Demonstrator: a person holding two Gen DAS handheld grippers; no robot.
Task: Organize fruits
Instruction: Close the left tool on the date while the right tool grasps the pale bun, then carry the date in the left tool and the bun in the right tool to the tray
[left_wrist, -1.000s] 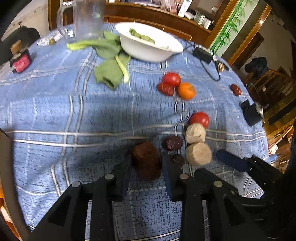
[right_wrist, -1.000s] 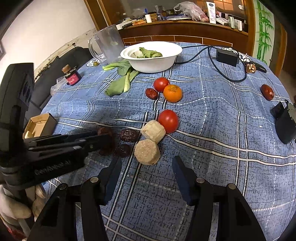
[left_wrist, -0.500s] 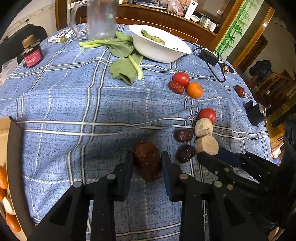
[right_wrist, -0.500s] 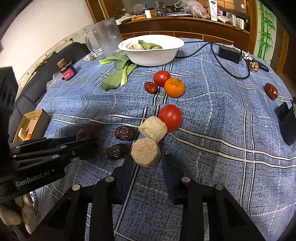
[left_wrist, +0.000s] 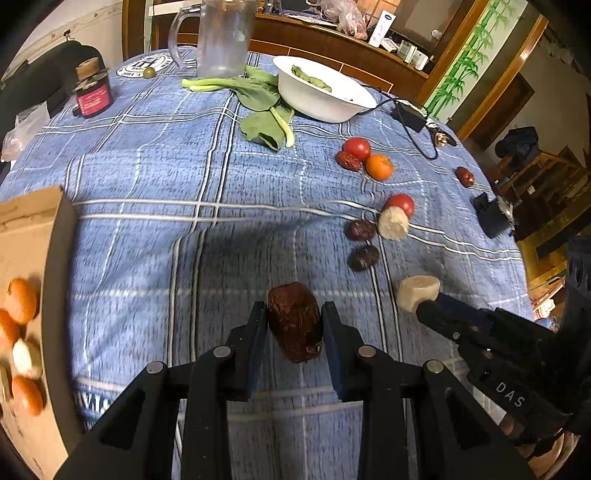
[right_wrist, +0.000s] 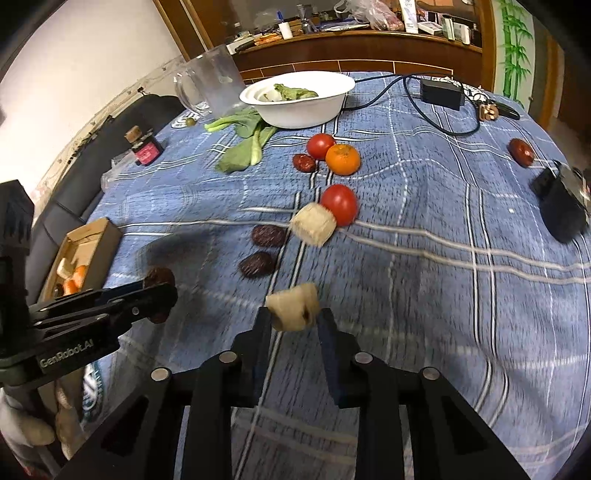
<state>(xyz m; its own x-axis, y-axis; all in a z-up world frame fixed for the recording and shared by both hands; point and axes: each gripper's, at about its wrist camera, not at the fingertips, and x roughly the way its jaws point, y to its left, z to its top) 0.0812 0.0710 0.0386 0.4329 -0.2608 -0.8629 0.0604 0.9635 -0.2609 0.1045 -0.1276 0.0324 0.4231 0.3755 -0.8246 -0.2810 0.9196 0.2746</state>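
Observation:
My left gripper (left_wrist: 294, 315) is shut on a dark brown date (left_wrist: 294, 325) and holds it above the blue checked tablecloth. My right gripper (right_wrist: 293, 318) is shut on a beige banana chunk (right_wrist: 293, 312), also lifted; it also shows in the left wrist view (left_wrist: 417, 291). On the cloth lie two dates (right_wrist: 267, 235) (right_wrist: 256, 264), another banana chunk (right_wrist: 313, 229), two tomatoes (right_wrist: 340, 204) (right_wrist: 320, 144), an orange (right_wrist: 343, 158) and a red date (right_wrist: 303, 162). A cardboard box (left_wrist: 29, 295) with oranges sits at the left.
A white bowl (left_wrist: 321, 94) with greens, loose green leaves (left_wrist: 264, 118), a glass jug (left_wrist: 221, 37) and a small jar (left_wrist: 91, 92) stand at the back. A power adapter with cable (right_wrist: 441, 94), a black object (right_wrist: 561, 210) and a lone red date (right_wrist: 521, 152) are at the right.
My right gripper has closed on the near banana chunk and lifted it off the cloth. My left gripper has carried its date back and left, bringing the cardboard box into view.

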